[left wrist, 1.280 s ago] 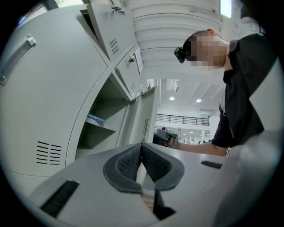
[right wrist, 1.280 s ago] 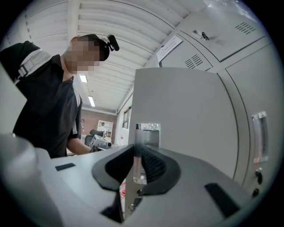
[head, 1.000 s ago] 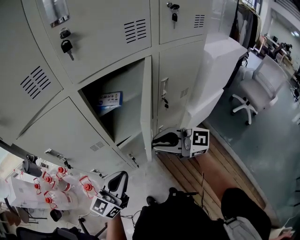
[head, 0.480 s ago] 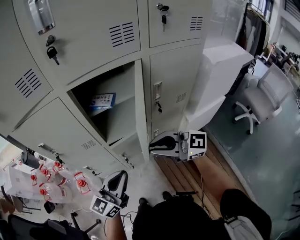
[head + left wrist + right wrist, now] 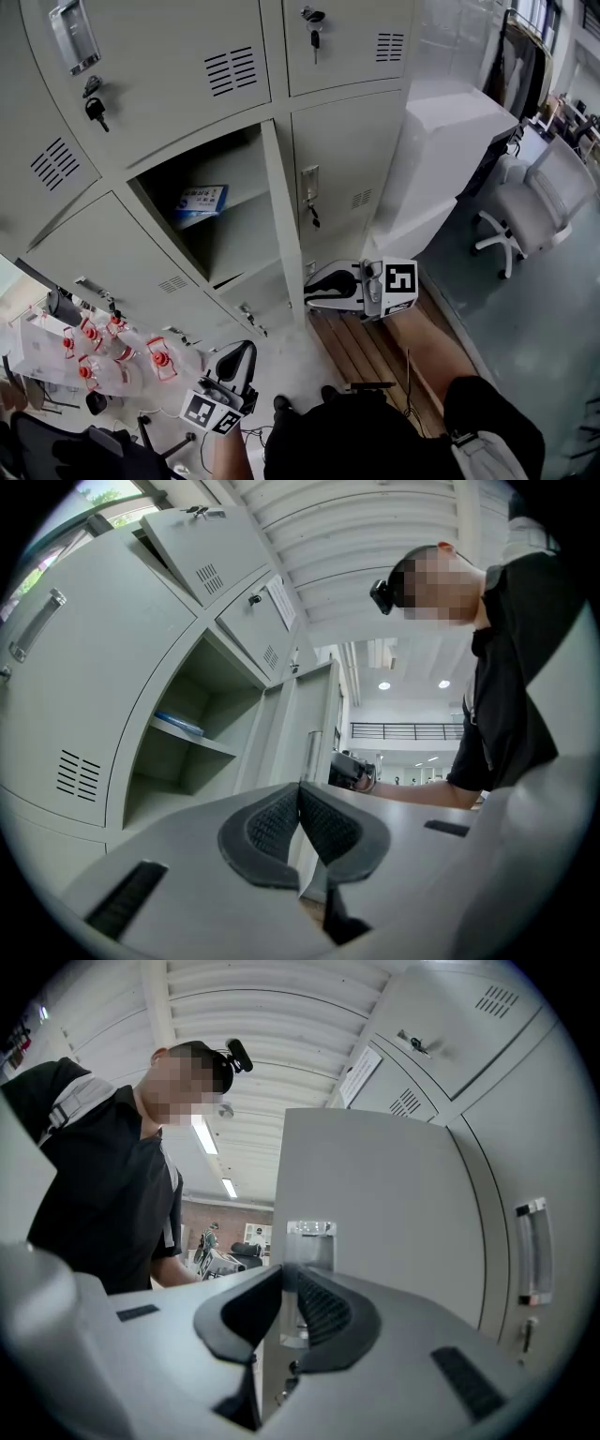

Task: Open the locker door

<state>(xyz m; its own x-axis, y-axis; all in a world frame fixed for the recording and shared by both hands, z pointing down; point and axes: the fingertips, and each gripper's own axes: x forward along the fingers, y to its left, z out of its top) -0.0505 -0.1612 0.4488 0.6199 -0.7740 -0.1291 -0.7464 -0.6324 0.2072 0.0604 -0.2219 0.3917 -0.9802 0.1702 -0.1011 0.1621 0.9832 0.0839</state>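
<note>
Locker door [image 5: 284, 234] stands swung well out from its compartment, nearly edge-on in the head view, in the middle row of the grey locker bank.

Far left and low, the left hand-held gripper [image 5: 242, 350] hangs near red-capped bottles [image 5: 112, 352] on the floor. Its own view shows its jaws [image 5: 300, 791] touching at the tips with nothing between them.

Next comes the open compartment [image 5: 234, 169], with a blue-and-white packet [image 5: 200, 202] lying on its shelf. Compared with a second ago, the opening looks wider and the door's free edge has come further round towards the person.

Right of that, the right hand-held gripper [image 5: 309, 281] meets the door's lower edge. In its own view the jaws [image 5: 286, 1288] stand narrow, pinched on the door's [image 5: 375, 1204] thin edge just below a metal latch plate [image 5: 309, 1234].

Since the inside is already fully exposed, the task looks almost done. Little remains but a last swing, if any, and the release.
</note>
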